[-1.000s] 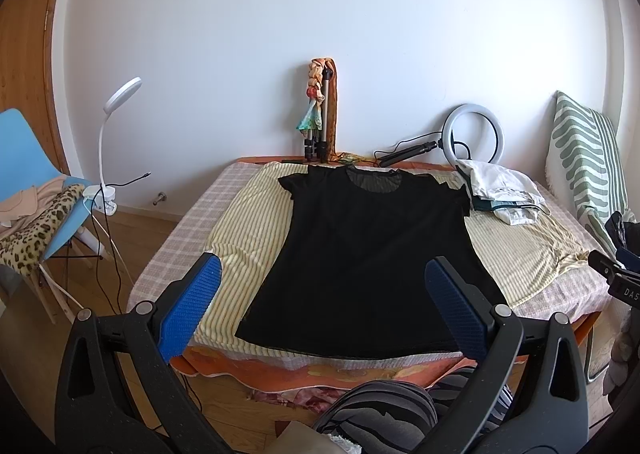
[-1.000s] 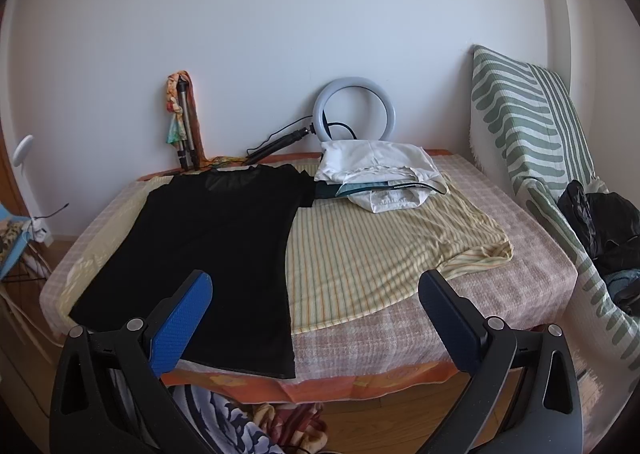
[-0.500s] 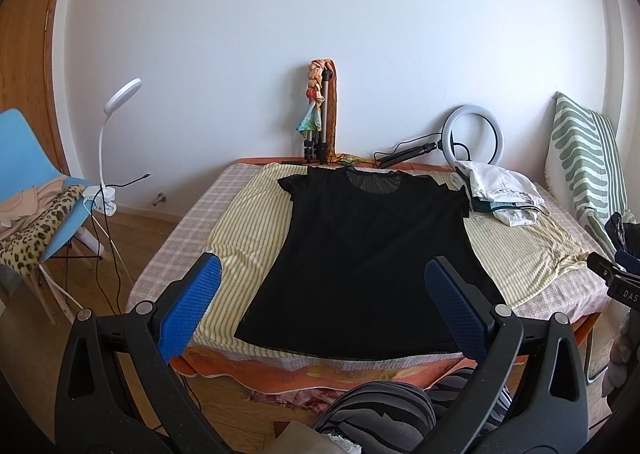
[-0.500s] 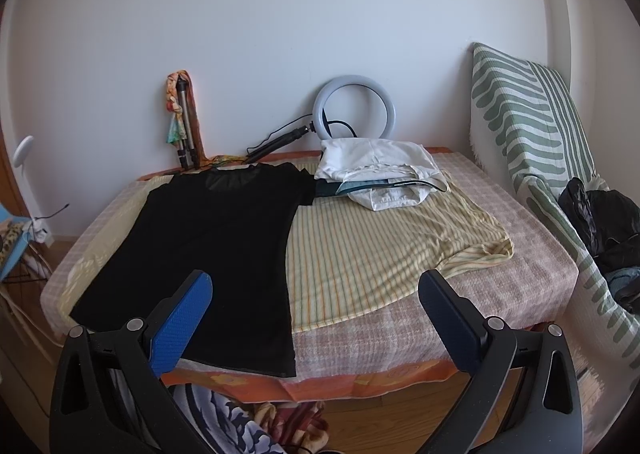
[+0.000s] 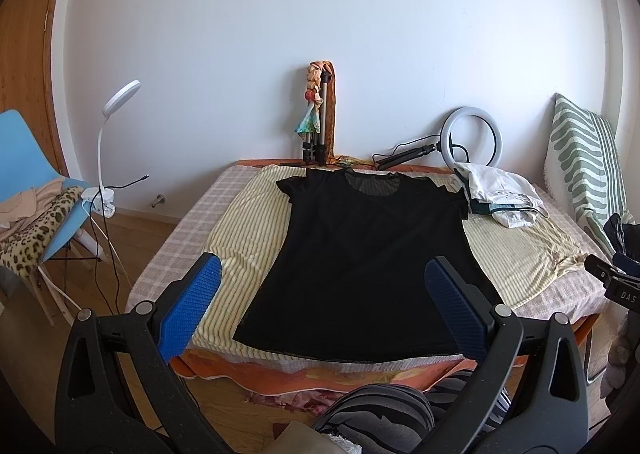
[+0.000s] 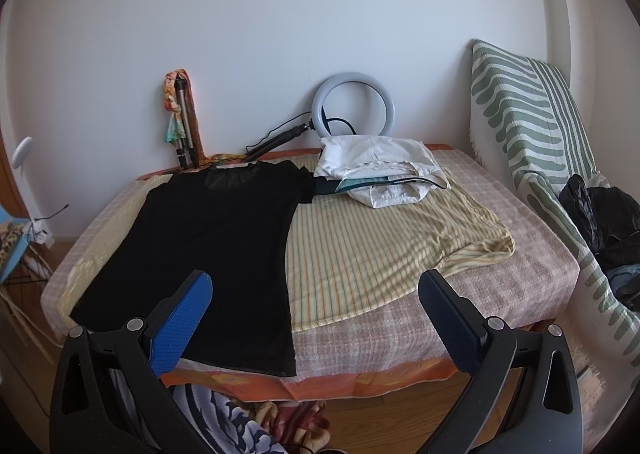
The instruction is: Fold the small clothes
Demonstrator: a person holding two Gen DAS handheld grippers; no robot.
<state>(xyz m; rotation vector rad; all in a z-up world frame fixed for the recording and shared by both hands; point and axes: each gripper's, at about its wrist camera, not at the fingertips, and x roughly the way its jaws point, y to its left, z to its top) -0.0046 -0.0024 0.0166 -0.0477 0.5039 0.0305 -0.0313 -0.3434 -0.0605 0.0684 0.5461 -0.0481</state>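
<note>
- Your left claw is spread wide with nothing between its blue pads; it hangs short of the near edge of the bed, above the floor.
- Your right claw is likewise wide apart and empty, held off the same near edge, to the right of the left one.
- Just past the claws, the black T-shirt lies flat and unfolded on the bed, hem toward you and neckline toward the wall. Its hem sits at the near edge of the bed.
- Under the shirt is a yellow striped sheet, which spreads out to the right and bunches at its right corner.
- To the right of the shirt's far sleeve, a small pile of white clothes rests on the striped sheet, touching or almost touching that sleeve.
- Behind that pile, a ring light leans against the wall.
- At the head of the bed, behind the shirt's neckline, a folded tripod with a colourful cloth on it stands against the wall.
- On the right, a green-and-white striped cushion stands propped against the wall beside the bed.
- On the left, a blue chair with leopard-print fabric on it stands on the floor, well apart from the bed.
</note>
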